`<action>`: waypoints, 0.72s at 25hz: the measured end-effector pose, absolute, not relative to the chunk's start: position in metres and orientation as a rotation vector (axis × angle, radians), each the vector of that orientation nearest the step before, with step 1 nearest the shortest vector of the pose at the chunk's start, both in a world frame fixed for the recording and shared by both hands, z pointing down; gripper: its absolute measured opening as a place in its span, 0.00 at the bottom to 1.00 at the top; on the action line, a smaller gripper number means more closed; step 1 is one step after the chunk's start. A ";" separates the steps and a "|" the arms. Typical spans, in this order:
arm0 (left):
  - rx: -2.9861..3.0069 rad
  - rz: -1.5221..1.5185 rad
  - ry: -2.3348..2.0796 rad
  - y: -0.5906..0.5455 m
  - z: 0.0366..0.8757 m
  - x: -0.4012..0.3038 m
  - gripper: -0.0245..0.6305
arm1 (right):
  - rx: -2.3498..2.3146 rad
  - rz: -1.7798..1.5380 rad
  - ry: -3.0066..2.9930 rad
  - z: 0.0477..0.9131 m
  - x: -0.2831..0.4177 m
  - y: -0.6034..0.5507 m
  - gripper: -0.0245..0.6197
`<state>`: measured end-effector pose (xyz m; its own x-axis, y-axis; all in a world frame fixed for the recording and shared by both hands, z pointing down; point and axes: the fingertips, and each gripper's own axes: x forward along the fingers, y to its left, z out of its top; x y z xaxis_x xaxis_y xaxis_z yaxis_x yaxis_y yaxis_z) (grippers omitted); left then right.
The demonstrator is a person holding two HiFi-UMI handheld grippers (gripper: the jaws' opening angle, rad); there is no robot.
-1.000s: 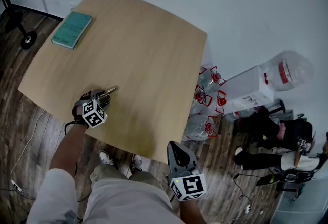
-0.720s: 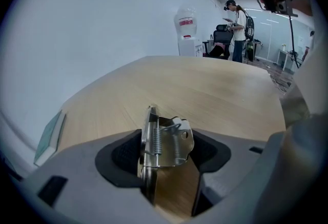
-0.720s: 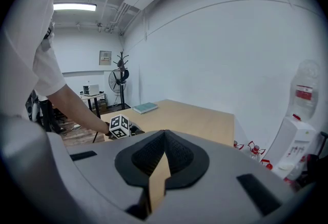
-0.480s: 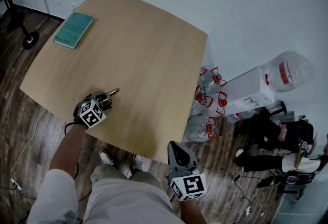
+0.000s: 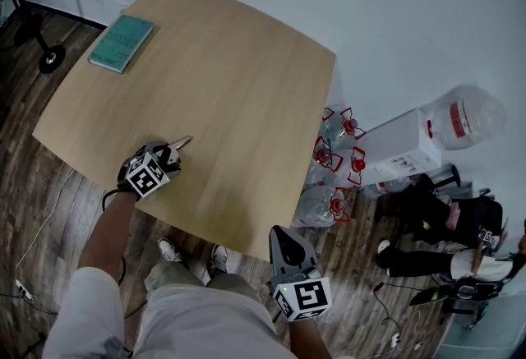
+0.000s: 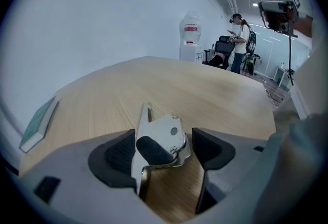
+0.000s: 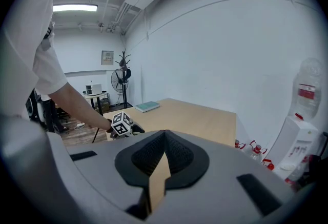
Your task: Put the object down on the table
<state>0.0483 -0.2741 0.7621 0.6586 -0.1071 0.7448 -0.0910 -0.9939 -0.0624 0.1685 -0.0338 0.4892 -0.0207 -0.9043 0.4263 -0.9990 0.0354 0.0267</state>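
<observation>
The wood-plank floor (image 5: 41, 209) runs under everything and is cut off at the left and bottom of the head view. The pale wooden surface (image 5: 238, 78) fills the middle, and all four of its rounded corners are in view. To the right of it a white water dispenser (image 5: 400, 148) stands on the floor with a large clear bottle (image 5: 465, 112) mounted on it. A cluster of clear bottles with red handles (image 5: 333, 172) sits between the dispenser and the surface's right edge; how many there are is hard to count. A teal book (image 5: 121, 43) lies flat near the far left corner, well apart from everything else.

The right hand-held gripper (image 7: 164, 146) is held off the near right corner, out over the floor. Its jaws are together at the tips with nothing between them.

The left hand-held gripper (image 5: 168, 155) is over the surface, close to the near edge towards the near left corner. Its jaws have just been opening and now stand wide apart. Between them is a silver metal tool (image 6: 160, 138) with a black grip. It sits against the left pad, with a clear gap to the right pad. Its thin tip points away across the bare wood. What kind of tool it is cannot be made out, and the gripper body hides its lower end. Whether it lies flat on the wood is unclear.
</observation>
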 end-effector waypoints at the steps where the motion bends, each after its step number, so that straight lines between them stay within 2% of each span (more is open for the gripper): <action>1: -2.834 -1.280 0.164 -0.272 0.762 0.048 0.54 | 1.933 0.405 -1.996 0.489 0.169 -0.034 0.04; 6: -2.831 -1.249 0.221 -0.273 0.753 0.048 0.56 | 1.918 0.390 -2.029 0.488 0.170 -0.037 0.04; 18: -3.015 -0.935 0.760 -0.251 0.685 0.027 0.56 | 1.761 0.327 -2.256 0.484 0.154 -0.069 0.04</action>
